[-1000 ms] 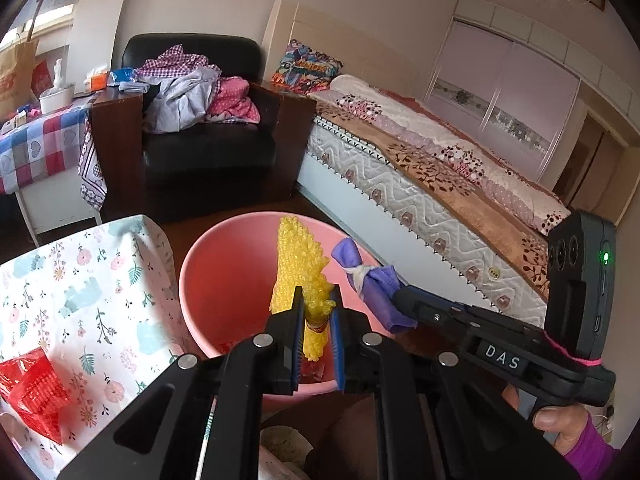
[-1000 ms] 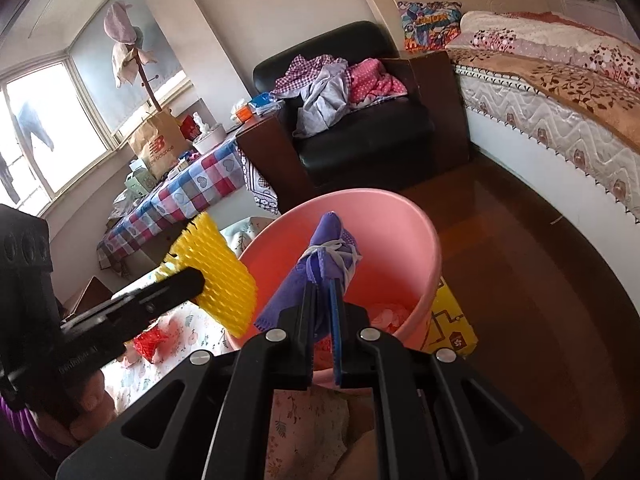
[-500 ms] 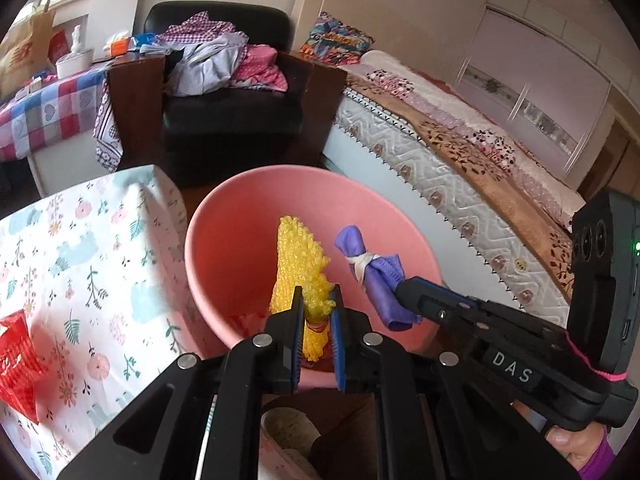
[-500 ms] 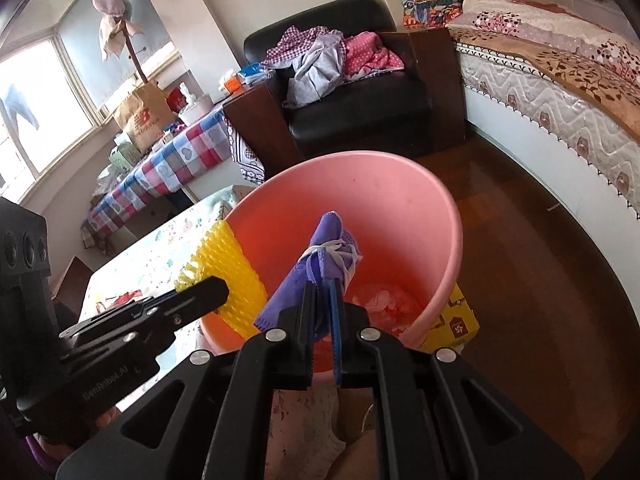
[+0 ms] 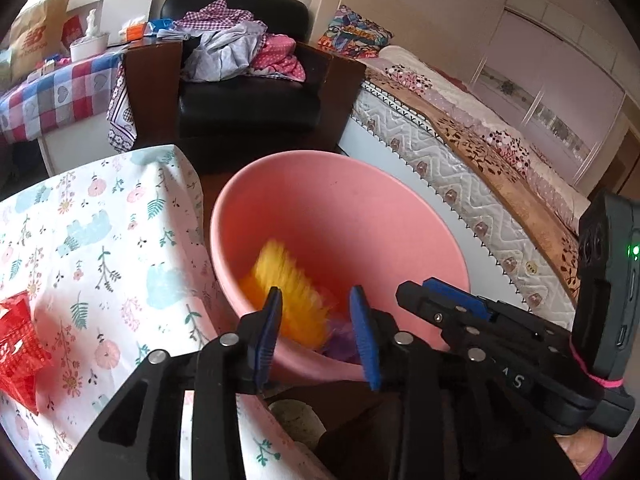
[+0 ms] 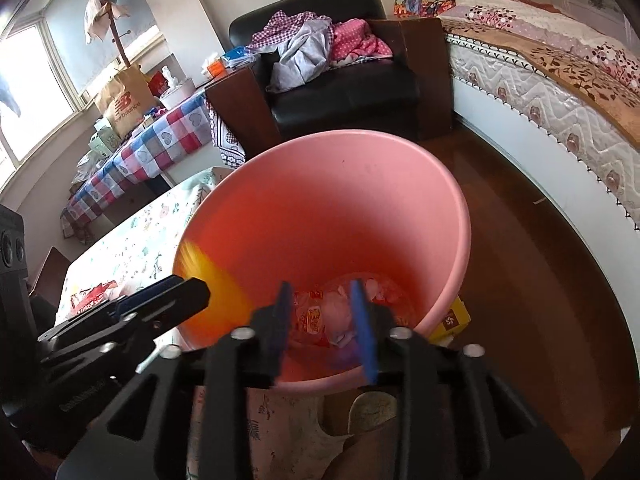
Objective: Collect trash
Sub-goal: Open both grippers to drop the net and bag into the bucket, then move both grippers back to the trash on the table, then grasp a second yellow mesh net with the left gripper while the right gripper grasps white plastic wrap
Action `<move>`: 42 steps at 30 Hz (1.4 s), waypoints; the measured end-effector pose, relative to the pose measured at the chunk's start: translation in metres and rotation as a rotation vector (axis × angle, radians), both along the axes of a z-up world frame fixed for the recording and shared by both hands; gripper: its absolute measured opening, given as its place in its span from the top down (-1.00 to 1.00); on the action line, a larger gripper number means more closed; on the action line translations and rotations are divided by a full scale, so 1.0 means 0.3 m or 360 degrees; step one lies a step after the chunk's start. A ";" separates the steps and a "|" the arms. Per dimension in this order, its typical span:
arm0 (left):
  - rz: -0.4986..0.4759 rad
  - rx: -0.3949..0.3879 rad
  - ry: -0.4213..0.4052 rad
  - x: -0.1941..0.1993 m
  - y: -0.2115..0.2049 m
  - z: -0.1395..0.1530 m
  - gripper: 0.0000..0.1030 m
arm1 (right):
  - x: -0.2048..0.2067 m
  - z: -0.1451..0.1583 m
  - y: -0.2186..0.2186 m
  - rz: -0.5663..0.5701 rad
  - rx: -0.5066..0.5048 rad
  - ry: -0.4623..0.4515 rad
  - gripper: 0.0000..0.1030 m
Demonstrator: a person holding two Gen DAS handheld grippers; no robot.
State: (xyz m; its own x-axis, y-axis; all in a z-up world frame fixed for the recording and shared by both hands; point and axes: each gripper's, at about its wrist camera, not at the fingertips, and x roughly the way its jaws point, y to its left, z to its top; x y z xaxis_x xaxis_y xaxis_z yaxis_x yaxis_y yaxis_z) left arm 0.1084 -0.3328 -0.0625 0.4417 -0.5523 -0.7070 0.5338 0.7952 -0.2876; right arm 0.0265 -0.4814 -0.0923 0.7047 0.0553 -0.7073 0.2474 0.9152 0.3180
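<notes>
One pink bucket (image 6: 400, 184) stands on the floor beside a table with a flowered cloth (image 5: 100, 248). Inside it lie crumpled wrappers (image 6: 320, 318) at the bottom, one blurred yellow foam net (image 5: 292, 288) and one purple piece (image 5: 340, 338), also blurred. The left gripper (image 5: 316, 322) is above the bucket; its jaws are opening and pinch nothing, the yellow net is free beyond them. The right gripper (image 6: 322, 320) also has its jaws opening, and they press on nothing. One red wrapper (image 5: 18, 344) lies on the cloth.
</notes>
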 end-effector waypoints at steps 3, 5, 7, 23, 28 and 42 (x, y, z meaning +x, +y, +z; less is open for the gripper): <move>0.0011 -0.0034 0.0002 -0.002 0.031 0.022 0.31 | -0.015 0.013 0.011 -0.0005 0.0005 -0.0025 0.33; 0.0014 -0.0056 -0.0011 -0.009 0.051 0.044 0.31 | -0.027 0.027 0.025 0.0004 -0.0001 -0.0053 0.33; 0.0020 -0.0083 -0.0034 -0.017 0.079 0.069 0.31 | -0.038 0.044 0.044 0.0023 0.0010 -0.0084 0.32; 0.0236 -0.0089 -0.0265 -0.111 0.500 0.253 0.14 | -0.073 0.170 0.305 0.0340 0.0163 -0.0346 -0.07; 0.0431 -0.0044 -0.0303 -0.125 0.754 0.260 0.14 | -0.025 0.166 0.430 0.0482 0.0123 -0.0296 -0.07; 0.0958 0.0060 -0.0173 0.006 1.345 0.139 0.17 | 0.043 0.173 0.759 0.0881 0.0130 -0.0234 -0.07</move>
State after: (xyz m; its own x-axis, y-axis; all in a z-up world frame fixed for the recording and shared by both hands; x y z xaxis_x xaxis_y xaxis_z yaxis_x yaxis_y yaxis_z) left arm 0.1102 0.0707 -0.0209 0.7389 -0.1587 -0.6548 0.0121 0.9749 -0.2225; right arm 0.0393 -0.2537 -0.0404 0.6461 0.4939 -0.5819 -0.3135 0.8669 0.3877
